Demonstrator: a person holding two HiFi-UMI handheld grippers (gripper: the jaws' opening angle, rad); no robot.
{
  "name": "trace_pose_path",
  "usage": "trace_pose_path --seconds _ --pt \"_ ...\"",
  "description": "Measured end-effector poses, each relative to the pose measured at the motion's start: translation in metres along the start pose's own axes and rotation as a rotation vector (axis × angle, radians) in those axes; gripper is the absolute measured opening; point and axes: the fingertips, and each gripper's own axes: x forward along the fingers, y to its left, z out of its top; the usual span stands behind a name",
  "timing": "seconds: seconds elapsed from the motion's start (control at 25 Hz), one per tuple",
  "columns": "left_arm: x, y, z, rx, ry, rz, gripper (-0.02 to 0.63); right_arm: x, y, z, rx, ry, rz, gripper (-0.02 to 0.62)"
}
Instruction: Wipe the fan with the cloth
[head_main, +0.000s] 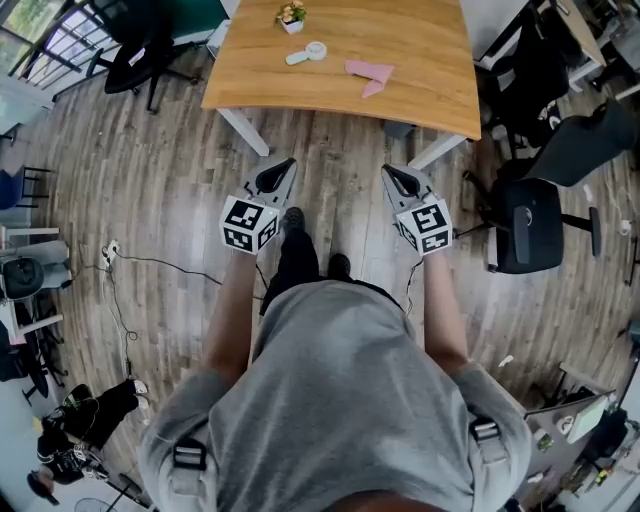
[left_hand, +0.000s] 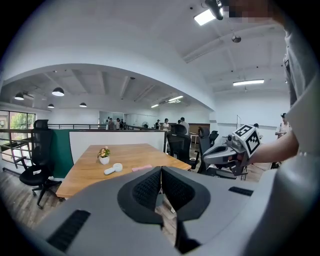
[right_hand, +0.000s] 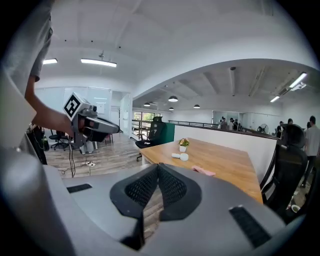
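Both the left gripper (head_main: 289, 164) and right gripper (head_main: 387, 171) are pressed shut, empty. The far cloth (head_main: 369, 75), right of the fan (head_main: 310, 52), looks soft and light; pinch its near edge.

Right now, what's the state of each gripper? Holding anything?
Left grey two-jaw gripper: closed, nothing between the jaws.
Right grey two-jaw gripper: closed, holding nothing.
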Motion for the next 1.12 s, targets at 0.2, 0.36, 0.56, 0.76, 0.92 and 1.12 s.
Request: trace_pose_path --seconds 0.2,0.36,0.56,0.76,0.92,1.12 --pt "0.000 0.002 0.004 -0.004 -0.004 0.011 0.022 0.000 -0.005 0.000 -0.030 0.010 -0.027 0.005" --pt "-0.001 0.004 0.006 0.000 -0.008 0.021 0.023 0.001 -0.003 0.006 -0.035 0.001 -0.019 0.005" --pt "0.001 0.003 0.003 -0.001 -0.001 0.006 0.025 0.000 -0.004 0.009 -0.032 -0.020 -0.020 0.014" --pt "0.004 0.000 0.005 0.007 0.002 -0.013 0.104 -0.002 -0.001 0.012 -0.015 -0.050 0.008 0.093" --pt "0.007 0.002 0.007 0.019 0.003 -0.028 0.157 0.000 -0.001 0.013 -0.013 -0.050 0.013 0.173" --pt "0.009 0.004 0.012 0.017 -0.005 -0.059 0.229 0.002 -0.002 0.014 -0.012 -0.047 0.012 0.235"
